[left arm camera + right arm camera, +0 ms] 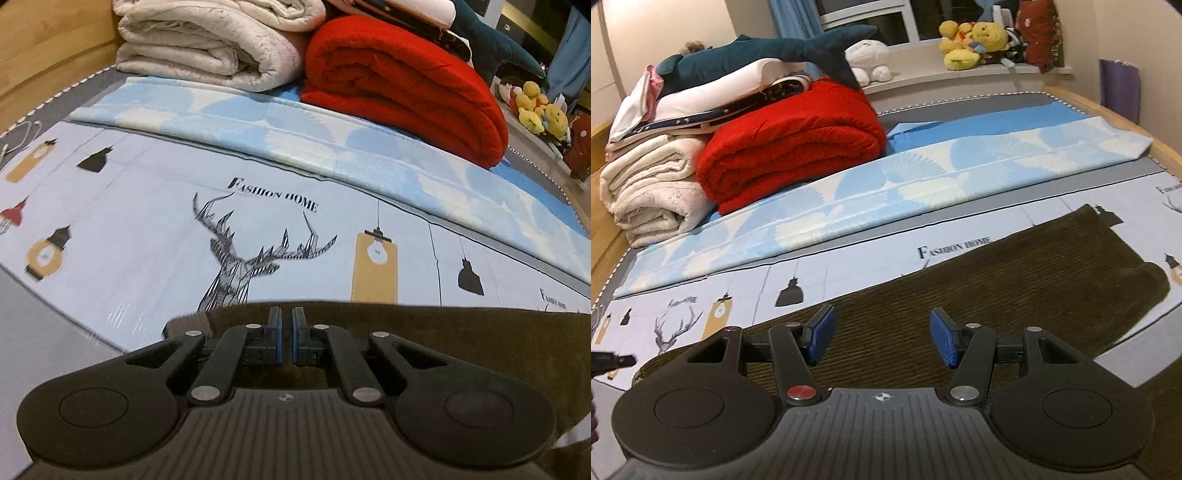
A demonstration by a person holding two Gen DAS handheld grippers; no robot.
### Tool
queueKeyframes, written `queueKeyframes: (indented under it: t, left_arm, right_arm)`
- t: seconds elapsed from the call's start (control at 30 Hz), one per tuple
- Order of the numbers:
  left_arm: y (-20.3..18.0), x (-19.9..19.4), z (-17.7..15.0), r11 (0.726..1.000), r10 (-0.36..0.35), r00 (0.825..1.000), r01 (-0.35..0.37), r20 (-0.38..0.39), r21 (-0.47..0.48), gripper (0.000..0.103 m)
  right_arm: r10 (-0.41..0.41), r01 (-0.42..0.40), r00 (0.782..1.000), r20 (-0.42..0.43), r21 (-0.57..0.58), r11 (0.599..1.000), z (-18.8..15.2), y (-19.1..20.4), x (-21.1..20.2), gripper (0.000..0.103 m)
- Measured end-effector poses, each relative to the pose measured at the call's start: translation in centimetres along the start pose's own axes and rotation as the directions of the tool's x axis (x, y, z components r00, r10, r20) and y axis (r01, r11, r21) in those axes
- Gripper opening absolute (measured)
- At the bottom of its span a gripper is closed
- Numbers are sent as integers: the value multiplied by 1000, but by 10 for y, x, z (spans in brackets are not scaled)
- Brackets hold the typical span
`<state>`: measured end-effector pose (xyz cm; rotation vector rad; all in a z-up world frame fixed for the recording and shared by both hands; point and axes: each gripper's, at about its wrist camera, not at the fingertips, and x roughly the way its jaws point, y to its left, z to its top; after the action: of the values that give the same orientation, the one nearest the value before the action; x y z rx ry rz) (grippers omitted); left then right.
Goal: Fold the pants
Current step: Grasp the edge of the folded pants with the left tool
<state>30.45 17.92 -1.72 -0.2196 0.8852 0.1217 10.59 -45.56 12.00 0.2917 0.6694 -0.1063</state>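
My left gripper [286, 325] has its blue-padded jaws drawn in to a narrow slit over the near edge of the dark brown corduroy pants [1015, 273]; whether any cloth is pinched between the pads I cannot tell, as the fabric lies right under them. My right gripper [882, 332] stands with its blue ribbed fingers [943, 341] wide apart and nothing between them, poised over the middle of the same pants. The pants lie flat and stretched out along the pale blue printed bedsheet [147, 229], the one with a line-drawn deer head [240, 266], hanging lamps and the words "FASHION HOME". Taking the pants as the mark: just beyond them, across a strip of bare sheet, a long folded light blue and white leaf-patterned quilt [886, 192] runs parallel to them. Farther behind that sit a rolled red fleece blanket [790, 147] and, beside it, a folded cream blanket [653, 199], with a dark teal plush shark [768, 51] on top of the pile. Well beyond the pants, on the windowsill, sit yellow plush toys [975, 42].
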Motion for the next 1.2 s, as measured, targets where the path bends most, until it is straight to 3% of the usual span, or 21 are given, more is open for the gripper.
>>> queueKeyframes:
  t: [0.07, 0.13, 0.2, 0.23, 0.43, 0.47, 0.53, 0.6, 0.67, 0.7, 1.0, 1.1, 1.2]
  left_arm:
    - [-2, 12, 6, 1000, -10, 1000, 10, -4, 7, 10]
    - [-6, 24, 10, 1000, -11, 1000, 11, -9, 23, 31]
    - [-12, 38, 13, 999, 6, 1000, -5, -14, 43, 78]
    - [-15, 46, 15, 998, 20, 1000, -19, -17, 56, 85]
    - [-25, 90, 14, 988, 35, 997, -23, -76, 153, 88]
    - [-25, 95, 13, 987, 22, 996, -7, -92, 163, 87]
    - [-27, 101, 7, 980, -12, 993, 35, -119, 194, 74]
    - [-31, 102, 3, 969, -9, 990, 42, -138, 243, 27]
    - [-34, 97, 2, 964, -18, 990, 55, -142, 262, 9]
    - [-36, 93, 3, 963, -21, 990, 58, -138, 265, 5]
    - [-66, 3, -10, 939, -36, 998, 48, -43, 341, 3]
    - [-79, -42, -30, 922, -55, 998, 67, -43, 381, 3]
    - [-95, -94, -65, 886, -68, 997, 79, -40, 457, 2]
  right_arm:
    - [9, -9, 1000, -1, -17, 1000, 1, 2, 2, 58]
    - [5, -5, 1000, 2, -44, 999, 2, 4, 5, 58]
    - [0, -1, 1000, -4, -60, 998, 2, 6, 8, 58]
    - [1, -2, 1000, -8, -61, 998, 3, 5, 9, 58]
    - [-6, 4, 1000, -30, -61, 998, 4, 5, 17, 58]
    - [-9, 7, 999, -35, -65, 998, 4, 5, 18, 58]
    - [-18, 14, 999, -45, -78, 997, 3, 5, 20, 58]
    - [-26, 22, 998, -51, -90, 996, 2, 5, 21, 58]
    - [-37, 32, 998, -51, -96, 995, 2, 3, 21, 58]
    - [-43, 38, 998, -49, -95, 995, 2, 1, 20, 58]
    - [-105, 102, 992, -66, -49, 994, 1, -30, 11, 58]
    - [-114, 114, 991, -72, -10, 993, -1, -42, 4, 58]
    - [-116, 117, 991, -68, 23, 993, -3, -51, -5, 58]
